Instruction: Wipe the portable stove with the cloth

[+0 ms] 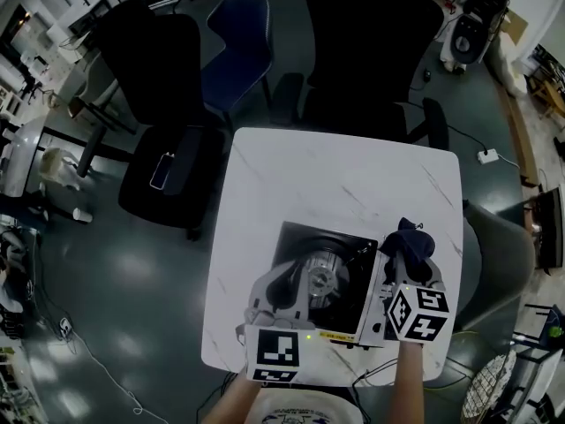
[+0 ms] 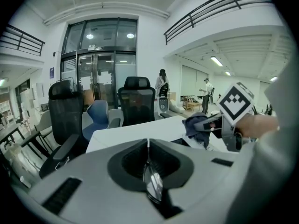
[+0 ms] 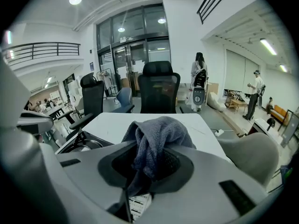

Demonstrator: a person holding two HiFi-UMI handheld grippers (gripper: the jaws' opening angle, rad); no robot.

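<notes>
The portable stove (image 1: 346, 306), black-topped with a round burner (image 1: 322, 279), sits at the near edge of the white marble table (image 1: 353, 175). My left gripper (image 1: 296, 270) hovers over the stove's left part. Its jaws meet in a thin seam with nothing between them, and it (image 2: 148, 146) is shut. My right gripper (image 1: 408, 256) is at the stove's right edge, shut on a bunched dark blue cloth (image 1: 410, 239). The cloth (image 3: 156, 134) bulges up out of the right jaws, with the stove (image 3: 79, 146) low to their left. The left gripper view shows the cloth (image 2: 196, 125) ahead on the right.
Black office chairs (image 1: 163, 87) and a blue chair (image 1: 238, 42) stand beyond the table's far side. A phone (image 1: 161, 168) lies on the left chair's seat. A grey chair (image 1: 499, 254) is close on the right. The table's far half is bare marble.
</notes>
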